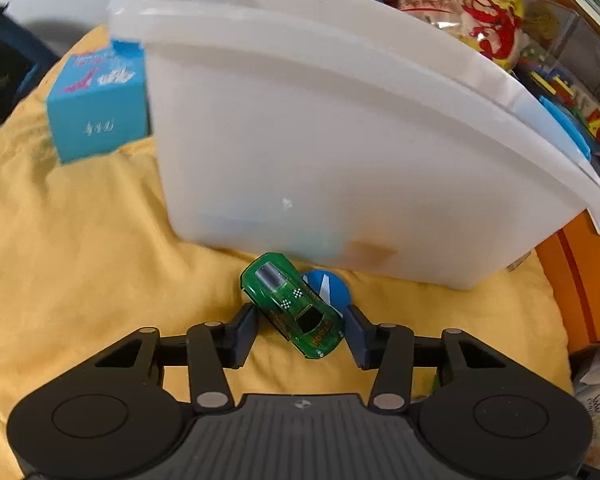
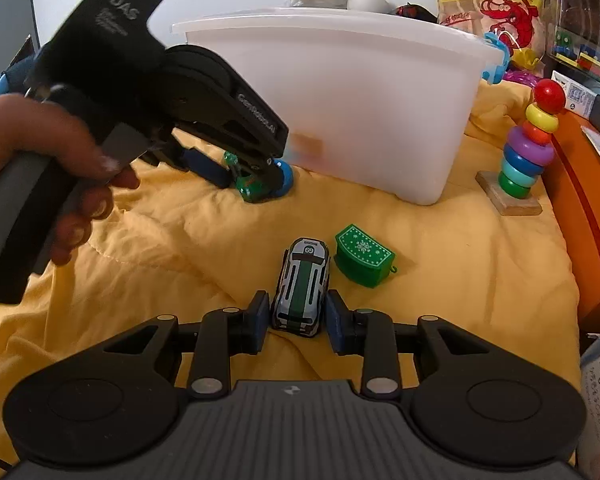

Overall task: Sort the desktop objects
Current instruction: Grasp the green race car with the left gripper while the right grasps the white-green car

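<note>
Both claws stood spread around toy cars on the yellow cloth (image 2: 180, 240), the left claw (image 1: 300, 330) straddling the green car (image 1: 294, 304), the right claw (image 2: 298, 320) the striped car (image 2: 302, 288), neither yet in the white bin (image 2: 360, 100), sorting barely begun.

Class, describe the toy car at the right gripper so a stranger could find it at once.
Start at the big white plastic bin on the yellow cloth. In front of it, between the right gripper's fingers, lies the white toy car, green-striped, numbered 69, unlike the all-green car.
</note>
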Tool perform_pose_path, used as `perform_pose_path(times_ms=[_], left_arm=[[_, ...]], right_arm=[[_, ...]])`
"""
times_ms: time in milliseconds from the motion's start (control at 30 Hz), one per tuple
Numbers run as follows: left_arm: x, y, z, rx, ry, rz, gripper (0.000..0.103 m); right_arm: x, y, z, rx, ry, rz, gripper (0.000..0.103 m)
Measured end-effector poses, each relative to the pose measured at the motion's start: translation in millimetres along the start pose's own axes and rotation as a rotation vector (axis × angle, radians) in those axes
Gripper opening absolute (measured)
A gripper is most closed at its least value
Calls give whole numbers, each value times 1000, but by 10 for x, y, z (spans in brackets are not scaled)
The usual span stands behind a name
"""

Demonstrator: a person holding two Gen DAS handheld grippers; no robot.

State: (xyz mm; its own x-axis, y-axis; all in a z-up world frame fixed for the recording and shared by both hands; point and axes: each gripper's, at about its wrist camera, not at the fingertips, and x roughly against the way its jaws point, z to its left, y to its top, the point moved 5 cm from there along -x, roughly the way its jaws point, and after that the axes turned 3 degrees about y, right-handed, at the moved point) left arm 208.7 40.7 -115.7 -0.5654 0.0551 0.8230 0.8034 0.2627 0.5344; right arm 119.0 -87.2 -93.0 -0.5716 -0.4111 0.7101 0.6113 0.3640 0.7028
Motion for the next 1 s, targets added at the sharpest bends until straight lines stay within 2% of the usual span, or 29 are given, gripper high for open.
perform_pose_path(times_ms=[200,267,333,500,533,600,700,767,1000], left_arm=[[149,-91,47,-80,-70,34,49],[300,-228,68,-141,-134,87,49],[461,-402,100,-201,-164,126,50],[733,-977,165,-428,-119,176,50],[760,-1066,176,-458,-108,176,50],[835,-1169,233,-504,-85,127,52],[867,-1196,262,-450,-31,110,58],[879,-1205,277,-385,-33,99,61],[837,-1197,229,-245,3,69,60]], right_arm=[[52,-33,37,18,-11,-1,34],[89,-23,49,33,-10,-5,34],[160,-38,67,41,-1,-4,33],[336,-149,165,63,32,18,33],[370,-191,193,67,38,26,33],[398,-275,255,75,47,43,35],[402,-380,311,64,53,72,40],[416,-370,331,57,61,67,41],[363,-190,309,29,16,17,41]])
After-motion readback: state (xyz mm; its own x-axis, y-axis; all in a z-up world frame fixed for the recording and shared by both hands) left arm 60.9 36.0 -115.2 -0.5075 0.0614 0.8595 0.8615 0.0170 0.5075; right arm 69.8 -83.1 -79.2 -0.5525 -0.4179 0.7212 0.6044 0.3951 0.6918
